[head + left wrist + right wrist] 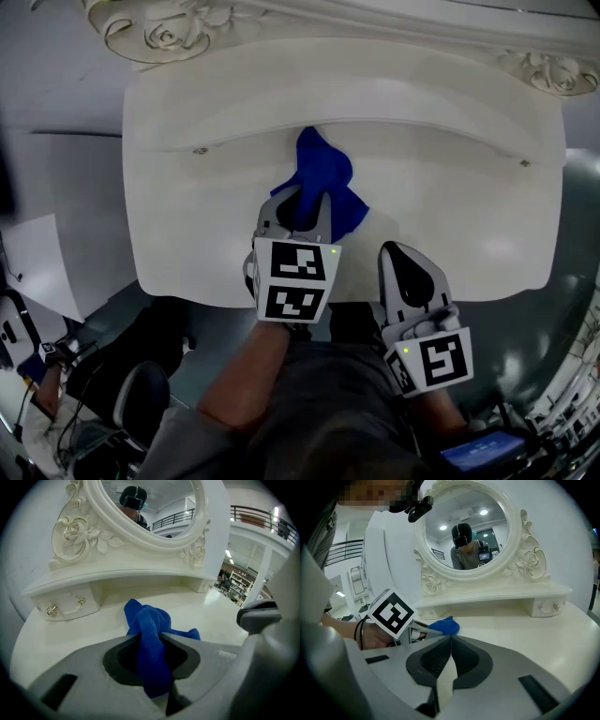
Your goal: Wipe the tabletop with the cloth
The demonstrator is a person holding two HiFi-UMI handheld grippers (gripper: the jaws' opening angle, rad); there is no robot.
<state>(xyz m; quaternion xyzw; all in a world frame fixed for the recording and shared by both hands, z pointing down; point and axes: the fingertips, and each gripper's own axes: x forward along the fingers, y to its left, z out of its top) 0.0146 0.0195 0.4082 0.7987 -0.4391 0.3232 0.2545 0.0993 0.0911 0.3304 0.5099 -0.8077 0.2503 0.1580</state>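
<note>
Cloth (pixel 325 172), deep blue and bunched, is pinched in the left claw (pixel 301 202) on the white tabletop (pixel 459 202); right claw (pixel 401 249) closed.

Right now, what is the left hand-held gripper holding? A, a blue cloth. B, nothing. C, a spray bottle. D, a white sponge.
A: in the left gripper view, the left hand-held gripper has its jaws closed on the blue cloth, which bunches out ahead of them onto the white tabletop.
</note>
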